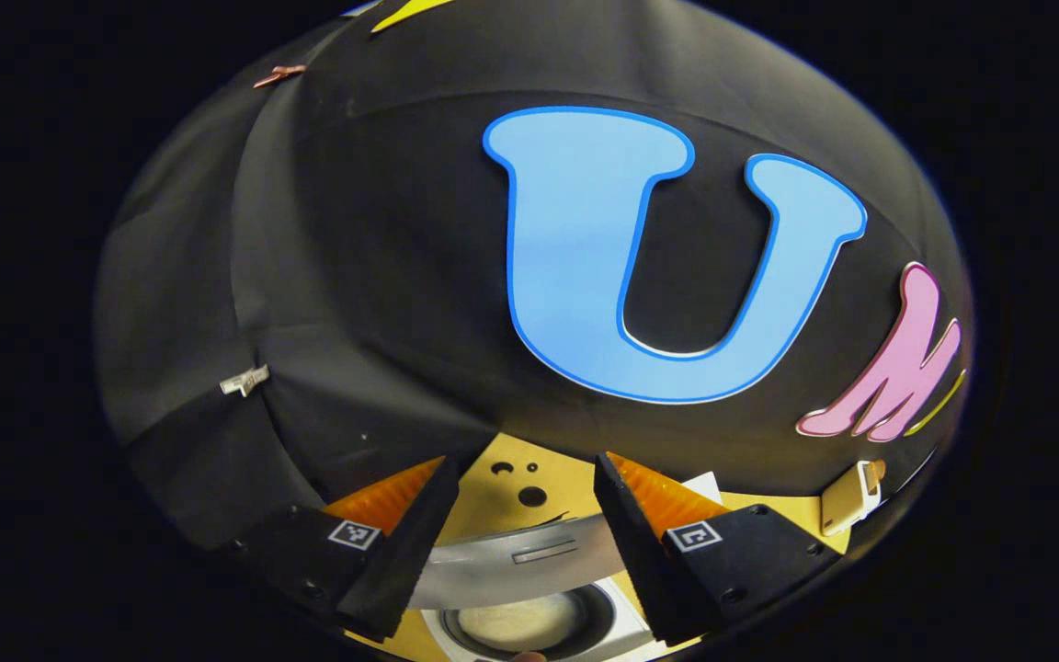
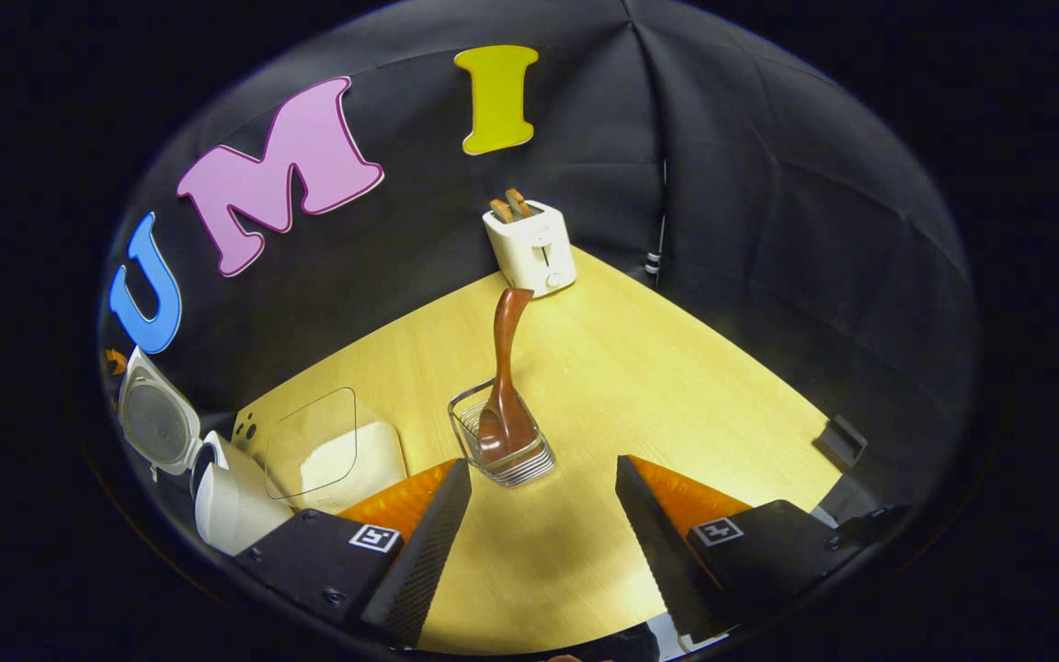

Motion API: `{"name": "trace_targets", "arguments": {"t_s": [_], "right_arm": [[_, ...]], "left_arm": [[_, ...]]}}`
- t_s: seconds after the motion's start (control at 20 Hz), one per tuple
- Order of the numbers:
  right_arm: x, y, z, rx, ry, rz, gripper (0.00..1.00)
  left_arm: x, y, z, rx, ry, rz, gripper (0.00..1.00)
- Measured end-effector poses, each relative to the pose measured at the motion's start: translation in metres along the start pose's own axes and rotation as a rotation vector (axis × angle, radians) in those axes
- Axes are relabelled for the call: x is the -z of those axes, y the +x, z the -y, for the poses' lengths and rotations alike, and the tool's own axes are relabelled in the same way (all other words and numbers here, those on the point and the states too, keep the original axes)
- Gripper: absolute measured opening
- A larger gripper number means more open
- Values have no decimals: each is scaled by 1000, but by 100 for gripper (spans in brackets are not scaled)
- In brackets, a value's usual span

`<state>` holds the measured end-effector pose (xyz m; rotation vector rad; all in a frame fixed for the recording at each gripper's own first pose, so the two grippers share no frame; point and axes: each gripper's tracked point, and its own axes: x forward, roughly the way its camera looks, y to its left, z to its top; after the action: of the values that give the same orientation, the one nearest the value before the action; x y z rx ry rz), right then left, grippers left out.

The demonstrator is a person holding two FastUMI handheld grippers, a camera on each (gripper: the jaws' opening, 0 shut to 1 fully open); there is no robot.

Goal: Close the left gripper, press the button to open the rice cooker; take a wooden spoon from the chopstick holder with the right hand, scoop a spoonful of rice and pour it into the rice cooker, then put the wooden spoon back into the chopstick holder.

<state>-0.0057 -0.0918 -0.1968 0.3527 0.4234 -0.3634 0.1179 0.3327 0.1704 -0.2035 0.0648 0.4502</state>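
Rice cooker (image 2: 217, 478) lid up. Wooden spoon (image 2: 504, 386) stands bowl-down in chopstick holder (image 2: 502, 450) mid-bench (image 2: 677, 386). Right tool (image 2: 543, 510) wide, empty; left tool (image 1: 520, 515) wide. Risk: an off-centre grab could tip the light holder.

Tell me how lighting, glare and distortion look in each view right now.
Left gripper view: strong fisheye bending; glare streaks the shiny metal rim of the open white rice cooker, and the surroundings stay dark. Right gripper view: the yellow wooden table is evenly lit with a soft bright patch near the bottom; the brown wooden spoon in the wire chopstick holder looks sharp, and edges curve.
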Motion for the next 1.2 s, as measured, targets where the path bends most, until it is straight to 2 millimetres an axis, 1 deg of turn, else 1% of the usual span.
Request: {"name": "trace_targets", "arguments": {"t_s": [0.1, 0.25, 0.35, 0.5, 0.65, 0.95, 1.2], "right_arm": [[5, 10, -9, -22, -15, -20, 99], [14, 26, -21, -53, -49, -51, 99], [16, 33, -30, -79, -61, -65, 99], [19, 41, -40, -113, -71, -88, 99], [25, 44, -48, -146, -100, -114, 99], [39, 47, -52, -194, -161, -171, 99], [40, 50, -48, -209, -192, -184, 99]], "left_arm": [[15, -10, 4, 11, 1, -20, 98], [50, -32, 14, 18, 22, -67, 98], [77, -46, 21, 16, 25, -103, 98], [122, -61, 25, -2, 21, -153, 98], [156, -65, 30, -10, 19, -153, 98], [201, -62, 31, -67, 58, -123, 98], [229, -53, 31, -98, 85, -106, 98]]}}
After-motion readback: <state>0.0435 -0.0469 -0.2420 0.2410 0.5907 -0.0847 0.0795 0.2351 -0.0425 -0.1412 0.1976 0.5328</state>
